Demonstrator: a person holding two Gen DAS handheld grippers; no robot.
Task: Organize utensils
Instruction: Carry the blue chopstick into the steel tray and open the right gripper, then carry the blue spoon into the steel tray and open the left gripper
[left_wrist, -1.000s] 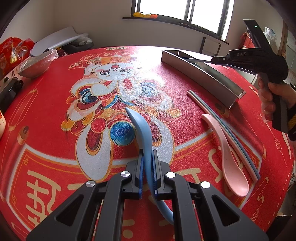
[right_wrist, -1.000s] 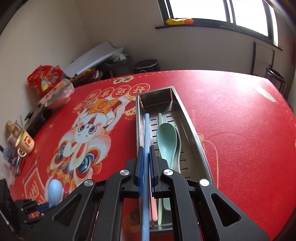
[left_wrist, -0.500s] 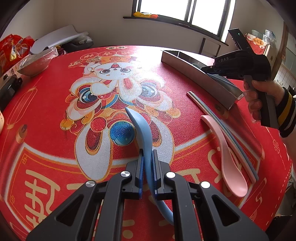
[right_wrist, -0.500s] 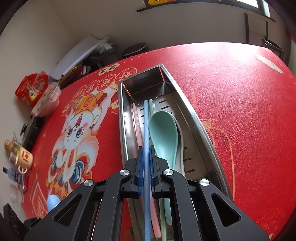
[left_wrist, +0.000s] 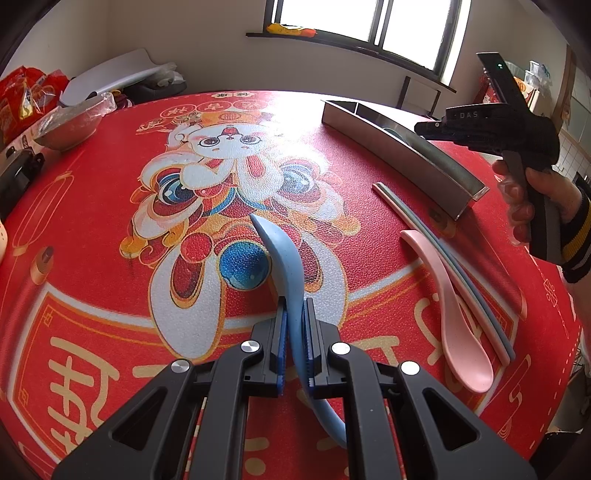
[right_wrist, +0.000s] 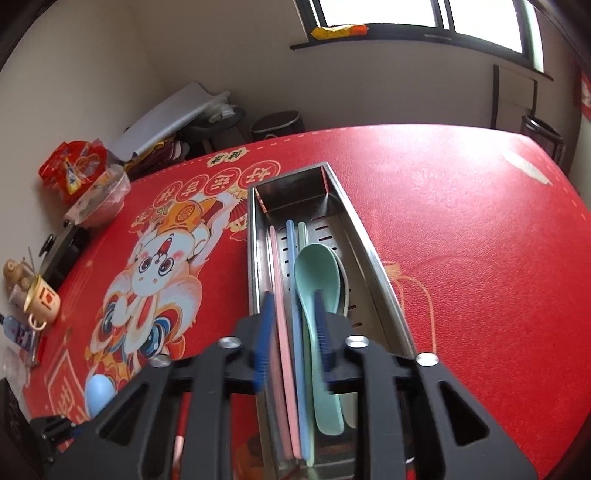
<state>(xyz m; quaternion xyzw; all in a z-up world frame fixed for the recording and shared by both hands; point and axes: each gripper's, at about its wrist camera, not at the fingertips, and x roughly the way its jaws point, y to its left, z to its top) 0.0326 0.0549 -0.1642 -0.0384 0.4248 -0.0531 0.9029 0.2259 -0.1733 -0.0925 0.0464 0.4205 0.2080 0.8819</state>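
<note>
- Your left tool (left_wrist: 294, 332) is clamped on the blue spoon (left_wrist: 286, 266), low centre of its frame.
- Your right tool (right_wrist: 294, 332) has just been opening; the blue chopstick (right_wrist: 295, 295) lies free in the steel tray (right_wrist: 373, 258), centre frame.

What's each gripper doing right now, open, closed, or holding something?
Left gripper: closed on the blue spoon.
Right gripper: open, its jaws just opened, holding nothing; the blue chopstick lies in the metal tray.
</note>
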